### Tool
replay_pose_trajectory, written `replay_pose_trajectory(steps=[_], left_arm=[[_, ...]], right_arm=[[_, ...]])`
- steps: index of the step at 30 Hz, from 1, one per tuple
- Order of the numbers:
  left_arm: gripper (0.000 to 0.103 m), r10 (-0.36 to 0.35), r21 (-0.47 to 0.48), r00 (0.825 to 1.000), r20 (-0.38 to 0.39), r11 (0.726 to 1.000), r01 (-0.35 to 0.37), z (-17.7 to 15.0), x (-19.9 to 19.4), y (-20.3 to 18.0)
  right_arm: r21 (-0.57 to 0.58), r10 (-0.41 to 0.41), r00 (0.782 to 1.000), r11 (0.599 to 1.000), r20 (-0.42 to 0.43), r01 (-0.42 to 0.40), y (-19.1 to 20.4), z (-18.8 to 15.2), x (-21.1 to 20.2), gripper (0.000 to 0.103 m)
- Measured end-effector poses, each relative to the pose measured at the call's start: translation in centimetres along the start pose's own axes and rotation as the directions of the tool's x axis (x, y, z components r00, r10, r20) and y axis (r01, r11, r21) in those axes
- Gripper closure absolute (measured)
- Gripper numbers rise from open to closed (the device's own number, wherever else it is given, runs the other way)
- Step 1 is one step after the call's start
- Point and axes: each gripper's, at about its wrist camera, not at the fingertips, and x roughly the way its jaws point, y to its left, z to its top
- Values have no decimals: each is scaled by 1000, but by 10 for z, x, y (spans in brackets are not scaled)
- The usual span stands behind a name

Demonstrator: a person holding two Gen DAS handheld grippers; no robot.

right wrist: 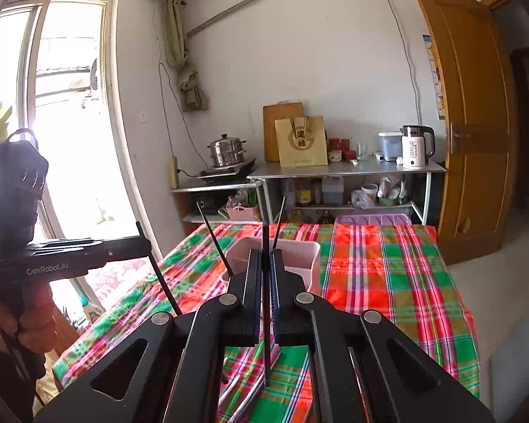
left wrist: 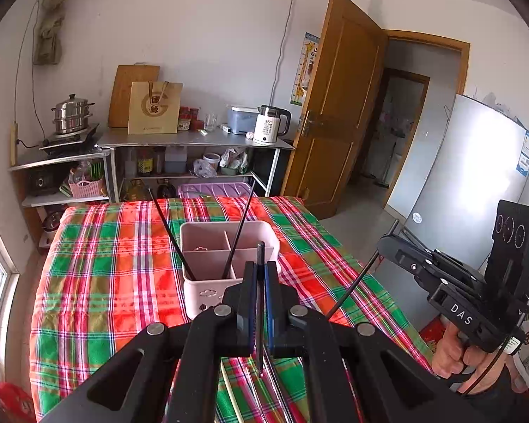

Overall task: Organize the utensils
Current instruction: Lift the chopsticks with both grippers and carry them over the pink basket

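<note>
two black chopsticks in play: left hand-held gripper [left wrist: 260, 275] clamped on one chopstick [left wrist: 260, 257], right hand-held gripper [right wrist: 265, 264] on another [right wrist: 265, 243]. pink organizer [left wrist: 208, 290] frame centre on plaid desk [left wrist: 105, 282]. thin sticks, could pivot, miss compartment, tip organizer.

White walls, wood door [left wrist: 338, 105], bright window [right wrist: 63, 112] w/ daylight

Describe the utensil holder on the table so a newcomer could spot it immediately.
Find the table with the red-and-green plaid cloth. Near its middle stands the pale pink utensil holder, a boxy tub split into compartments. Two black chopsticks lean out of it, and nothing else stands upright on the cloth.
</note>
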Motion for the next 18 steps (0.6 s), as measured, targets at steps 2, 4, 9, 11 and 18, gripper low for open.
replay_pose_trajectory(steps=[2, 4, 9, 11, 18], left_arm=[[99, 10, 0, 1000, 17, 1000, -10, 10, -2, 3], [99, 18, -3, 999, 30, 1000, -18, 21, -5, 7], [99, 33, -8, 997, 75, 999, -32, 49, -12, 14], [99, 41, -6, 994, 99, 999, -40, 61, -14, 18], [99, 58, -17, 989, 139, 998, -57, 95, -8, 36]], right_arm=[[0, 5, 1000, 1000, 18, -5, 1, 10, 3, 99], [4, 10, 999, 1000, 32, -10, 2, 18, 6, 99], [6, 15, 997, 1000, 71, -15, 5, 39, 18, 99], [10, 17, 996, 1000, 87, -18, 6, 47, 22, 99], [7, 20, 993, 1000, 118, -21, 8, 65, 46, 99]])
